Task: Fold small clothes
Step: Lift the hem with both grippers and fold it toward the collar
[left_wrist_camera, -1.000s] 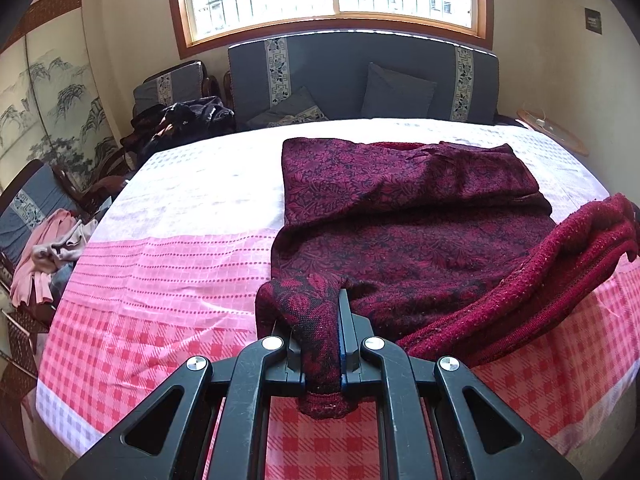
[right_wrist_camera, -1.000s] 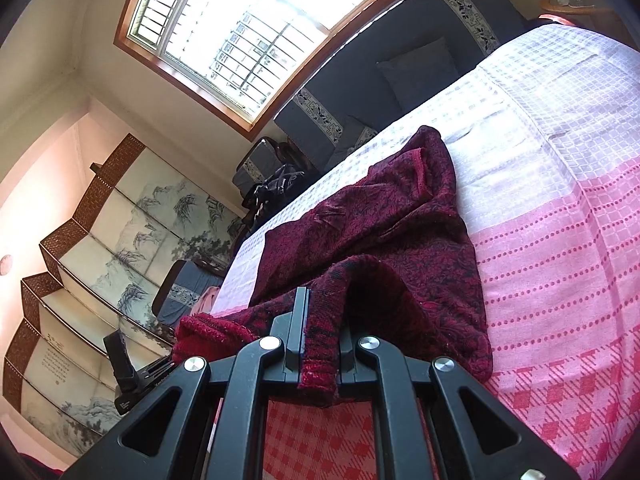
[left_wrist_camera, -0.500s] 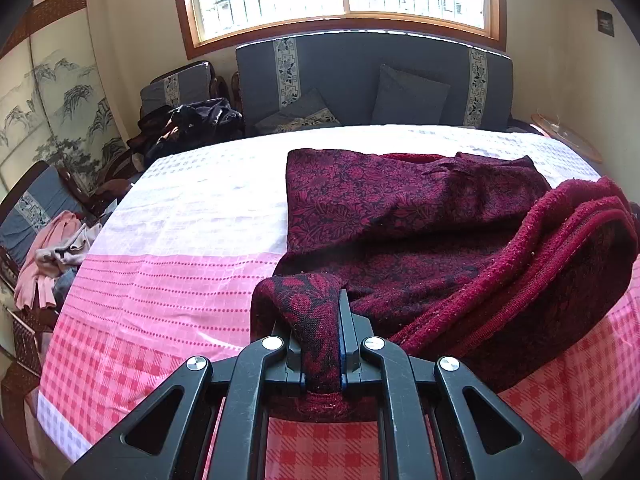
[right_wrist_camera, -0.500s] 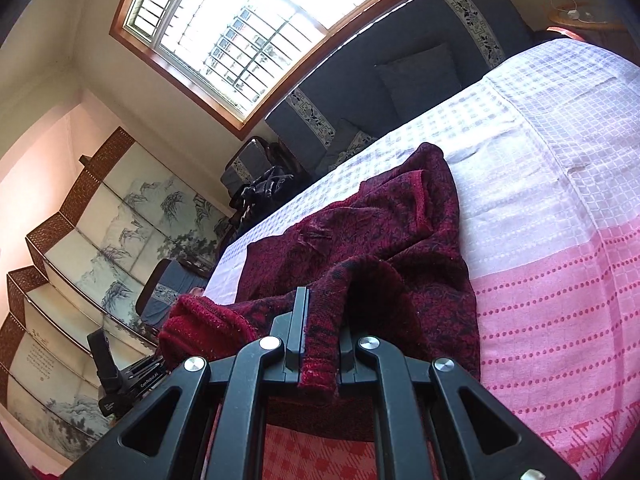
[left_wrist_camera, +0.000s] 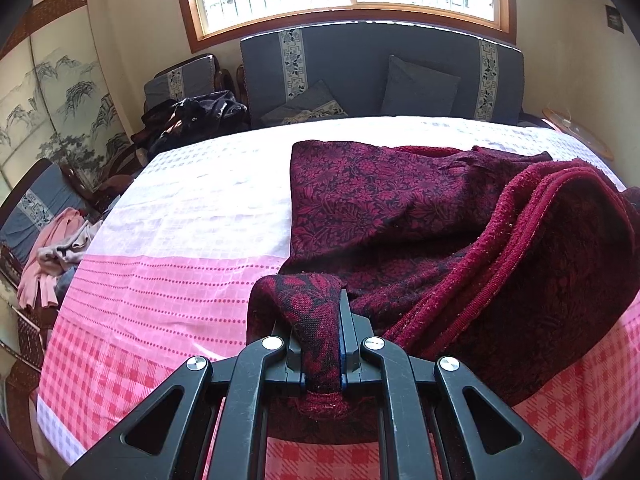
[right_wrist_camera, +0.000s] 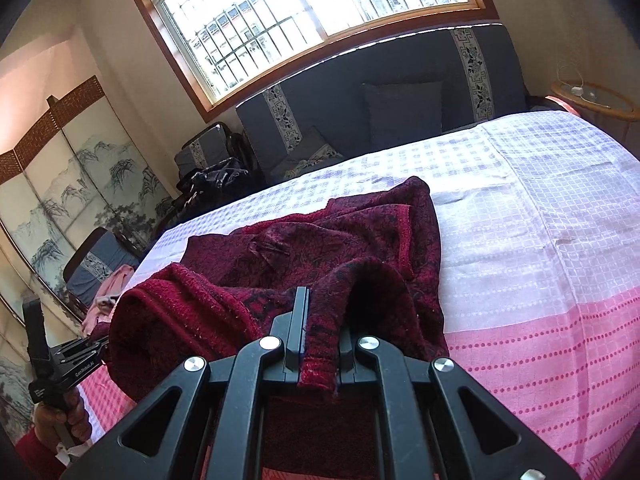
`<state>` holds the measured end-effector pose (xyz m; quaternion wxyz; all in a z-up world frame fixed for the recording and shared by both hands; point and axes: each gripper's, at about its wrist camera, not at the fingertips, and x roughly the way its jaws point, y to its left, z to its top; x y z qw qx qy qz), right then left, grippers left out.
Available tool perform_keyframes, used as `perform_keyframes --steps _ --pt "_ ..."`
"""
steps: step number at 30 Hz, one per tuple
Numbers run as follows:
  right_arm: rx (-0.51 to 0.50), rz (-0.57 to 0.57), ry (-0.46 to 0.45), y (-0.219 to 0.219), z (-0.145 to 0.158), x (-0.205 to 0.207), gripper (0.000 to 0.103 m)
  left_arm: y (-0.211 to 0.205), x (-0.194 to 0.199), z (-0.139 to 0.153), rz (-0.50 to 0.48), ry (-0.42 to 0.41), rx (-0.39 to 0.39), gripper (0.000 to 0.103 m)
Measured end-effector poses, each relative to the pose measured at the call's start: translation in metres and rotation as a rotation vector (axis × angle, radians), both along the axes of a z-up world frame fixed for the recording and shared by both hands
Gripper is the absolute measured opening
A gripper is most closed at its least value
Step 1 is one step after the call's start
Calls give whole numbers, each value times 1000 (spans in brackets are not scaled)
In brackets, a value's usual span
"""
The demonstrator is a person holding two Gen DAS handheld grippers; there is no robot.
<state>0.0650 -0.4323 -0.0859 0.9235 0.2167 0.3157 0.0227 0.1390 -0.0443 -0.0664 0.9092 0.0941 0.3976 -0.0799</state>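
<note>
The soft, thick, limp dark red knit garment (left_wrist_camera: 400, 216) is pinched at its ribbed hem by the closed left gripper (left_wrist_camera: 320, 344) and the closed right gripper (right_wrist_camera: 320, 340), where it is best held.

dark red floral garment (left_wrist_camera: 384, 200), pink checked tablecloth (left_wrist_camera: 160, 280)

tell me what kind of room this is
Probably a home living room: a cushioned grey sofa under a barred window, a painted folding screen, and a table with a pink checked cloth.
</note>
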Motion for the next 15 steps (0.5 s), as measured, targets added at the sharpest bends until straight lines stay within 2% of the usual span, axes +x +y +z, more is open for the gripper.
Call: perform_keyframes --steps 6,15 --pt "-15 -4 -3 3 4 5 8 1 6 0 5 -2 -4 11" --pt "24 -12 4 -5 3 14 8 -2 22 8 7 -11 -12 11"
